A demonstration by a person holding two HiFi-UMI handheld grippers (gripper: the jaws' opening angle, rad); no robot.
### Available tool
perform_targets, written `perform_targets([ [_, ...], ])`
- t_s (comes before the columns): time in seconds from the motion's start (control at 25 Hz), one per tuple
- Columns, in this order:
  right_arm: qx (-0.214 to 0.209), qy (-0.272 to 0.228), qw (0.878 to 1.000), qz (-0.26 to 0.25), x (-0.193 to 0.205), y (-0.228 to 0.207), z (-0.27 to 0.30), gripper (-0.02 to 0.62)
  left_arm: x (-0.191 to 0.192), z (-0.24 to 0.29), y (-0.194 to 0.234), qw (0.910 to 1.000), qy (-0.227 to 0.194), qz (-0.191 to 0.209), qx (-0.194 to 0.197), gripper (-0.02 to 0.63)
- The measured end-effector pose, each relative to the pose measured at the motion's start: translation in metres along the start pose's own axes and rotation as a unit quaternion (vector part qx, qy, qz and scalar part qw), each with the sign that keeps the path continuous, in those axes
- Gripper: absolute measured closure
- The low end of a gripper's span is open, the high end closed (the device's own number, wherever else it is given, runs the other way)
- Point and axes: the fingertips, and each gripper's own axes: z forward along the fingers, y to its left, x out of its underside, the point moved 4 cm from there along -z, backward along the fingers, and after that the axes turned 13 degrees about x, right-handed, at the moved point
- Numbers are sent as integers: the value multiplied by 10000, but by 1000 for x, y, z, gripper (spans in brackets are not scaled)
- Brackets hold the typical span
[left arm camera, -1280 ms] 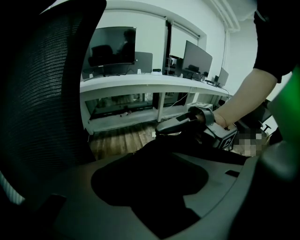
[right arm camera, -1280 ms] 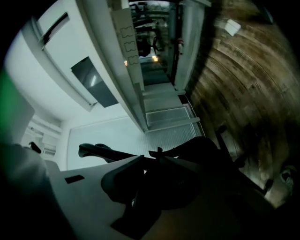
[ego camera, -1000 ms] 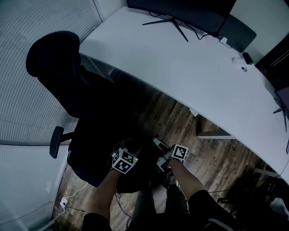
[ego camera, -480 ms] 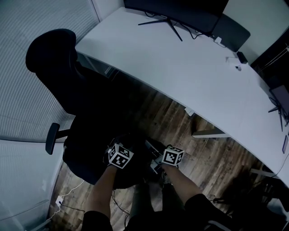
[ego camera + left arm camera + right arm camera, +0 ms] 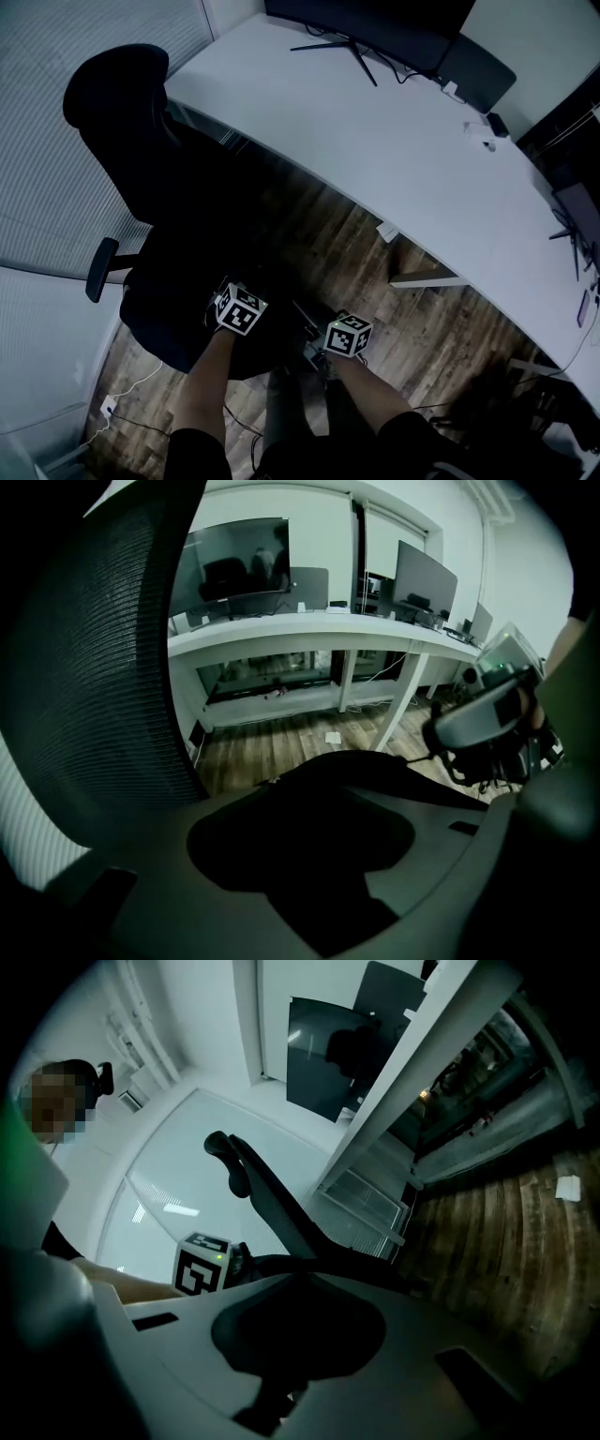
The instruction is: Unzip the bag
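The right gripper [image 5: 311,337] has drawn back toward the person over the past second, while the left gripper [image 5: 246,314] has kept its place at the front edge of the black office chair [image 5: 141,187]. The black bag [image 5: 356,766] lies just in front of the chair's seat, low over the wooden floor [image 5: 422,309], stretched between the two tools. The left jaws are drawn close on a fold of the bag, its dark cloth filling the opening between them. The right jaws are likewise closed on the bag, just beside the chair, though the dimness hides which part they grip. Beyond the chair runs a long white surface [image 5: 394,141] carrying a dark monitor [image 5: 375,23].
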Motion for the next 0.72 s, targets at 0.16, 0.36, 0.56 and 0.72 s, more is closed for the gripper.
perform_targets([
  [0.16, -15, 109, 9999, -132, 12, 5, -17, 549, 1, 0, -2, 9997, -44, -226, -114, 385],
  [0.36, -45, 230, 9996, -163, 22, 14, -30, 549, 3, 1, -4, 9992, -33, -289, -264, 388],
  [0.56, -162, 402, 9987, -282, 46, 30, -54, 549, 7, 0, -10, 9986, 13, -332, -402, 390],
  [0.72, -229, 463, 9983, -263, 60, 38, -71, 549, 7, -1, -11, 9981, 13, -370, -499, 390],
])
